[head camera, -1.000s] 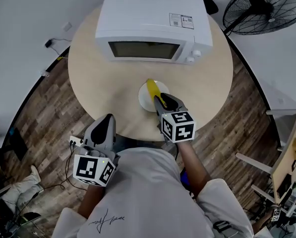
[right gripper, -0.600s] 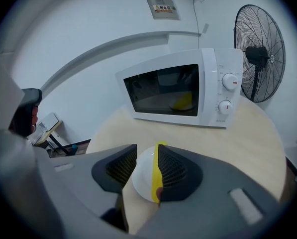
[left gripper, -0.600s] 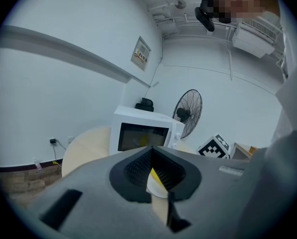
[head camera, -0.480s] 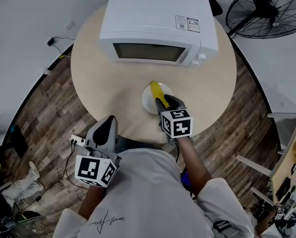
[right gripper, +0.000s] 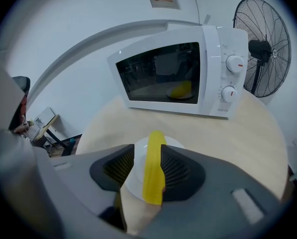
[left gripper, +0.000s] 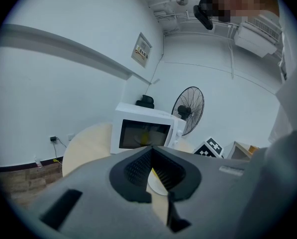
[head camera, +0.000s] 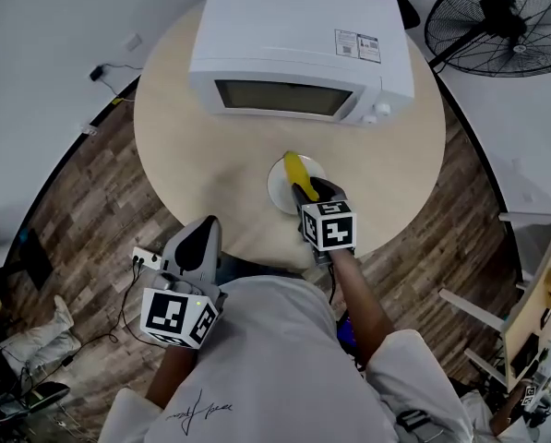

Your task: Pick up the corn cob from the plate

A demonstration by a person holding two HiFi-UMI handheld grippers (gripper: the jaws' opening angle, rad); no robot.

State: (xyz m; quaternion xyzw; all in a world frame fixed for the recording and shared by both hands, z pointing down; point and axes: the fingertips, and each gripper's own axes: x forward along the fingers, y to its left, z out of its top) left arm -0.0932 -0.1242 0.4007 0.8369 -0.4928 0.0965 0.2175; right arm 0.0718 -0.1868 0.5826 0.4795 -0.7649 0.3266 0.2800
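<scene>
A yellow corn cob lies across a small white plate on the round wooden table, in front of the microwave. My right gripper is down at the plate's near side. In the right gripper view the corn cob runs between the two jaws of the right gripper. The jaws have just been opening, and a strip of plate shows between the left pad and the cob. My left gripper hangs off the table's near edge, with its jaws together and nothing in them.
A white microwave stands at the back of the table with its door shut; something yellow shows inside it. A black floor fan stands off to the right. A power strip lies on the wood floor at the left.
My right gripper has sunk toward the plate and its jaws now flank the cob's near end. The left gripper has stayed where it was.
</scene>
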